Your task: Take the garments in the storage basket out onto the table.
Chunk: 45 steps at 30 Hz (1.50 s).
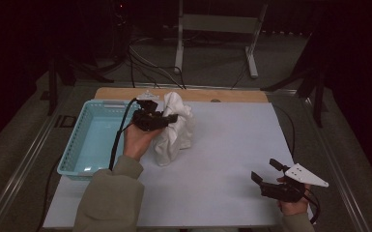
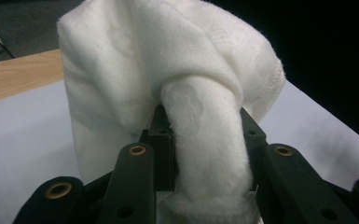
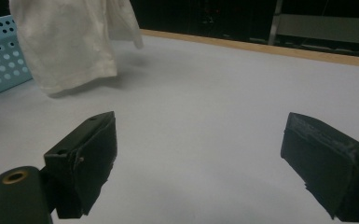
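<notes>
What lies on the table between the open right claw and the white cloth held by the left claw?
Nothing: in the high view, only bare white table surface lies between the right claw and the white fleecy cloth.

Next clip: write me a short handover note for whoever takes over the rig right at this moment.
Left gripper: jaws shut on the cloth, which hangs bunched, lifted over the mat just right of the basket.
Right gripper: jaws open, holding nothing, low at the mat's near right corner.
Done: cloth picked up.
Left: probably swing it left and drop it into the basket, which looks empty; no cloth is in it yet.
</notes>
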{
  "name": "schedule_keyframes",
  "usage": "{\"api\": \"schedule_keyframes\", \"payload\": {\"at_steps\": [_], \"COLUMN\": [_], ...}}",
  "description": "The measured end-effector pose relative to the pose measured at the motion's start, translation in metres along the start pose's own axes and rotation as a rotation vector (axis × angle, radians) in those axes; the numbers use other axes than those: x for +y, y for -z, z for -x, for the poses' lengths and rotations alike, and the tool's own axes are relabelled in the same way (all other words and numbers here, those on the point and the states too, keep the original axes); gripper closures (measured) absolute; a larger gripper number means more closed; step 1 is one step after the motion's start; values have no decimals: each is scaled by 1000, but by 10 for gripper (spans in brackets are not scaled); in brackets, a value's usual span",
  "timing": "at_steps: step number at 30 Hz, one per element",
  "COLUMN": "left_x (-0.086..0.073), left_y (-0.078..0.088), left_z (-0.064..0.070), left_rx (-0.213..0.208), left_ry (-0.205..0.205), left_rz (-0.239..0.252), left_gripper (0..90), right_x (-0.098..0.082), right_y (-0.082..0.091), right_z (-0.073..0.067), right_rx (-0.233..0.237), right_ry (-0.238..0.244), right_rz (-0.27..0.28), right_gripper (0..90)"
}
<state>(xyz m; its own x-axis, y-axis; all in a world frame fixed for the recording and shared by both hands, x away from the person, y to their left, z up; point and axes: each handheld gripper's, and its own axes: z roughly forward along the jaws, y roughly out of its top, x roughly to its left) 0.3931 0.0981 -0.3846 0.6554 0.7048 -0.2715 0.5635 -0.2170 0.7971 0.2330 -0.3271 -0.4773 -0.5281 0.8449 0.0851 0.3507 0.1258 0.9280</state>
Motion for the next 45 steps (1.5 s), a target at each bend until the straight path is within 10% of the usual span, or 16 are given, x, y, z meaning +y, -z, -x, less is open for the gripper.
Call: {"api": "schedule_keyframes", "payload": {"at_steps": [45], "left_x": [-18], "left_y": [-44], "left_z": [10], "left_rx": [15], "left_ry": [-12], "left_rz": [-69], "left_gripper": [649], "right_x": [0], "right_y": [-1], "right_z": [0], "right_rx": [6], "right_ry": [0], "right_rz": [-1], "right_gripper": [109]}}
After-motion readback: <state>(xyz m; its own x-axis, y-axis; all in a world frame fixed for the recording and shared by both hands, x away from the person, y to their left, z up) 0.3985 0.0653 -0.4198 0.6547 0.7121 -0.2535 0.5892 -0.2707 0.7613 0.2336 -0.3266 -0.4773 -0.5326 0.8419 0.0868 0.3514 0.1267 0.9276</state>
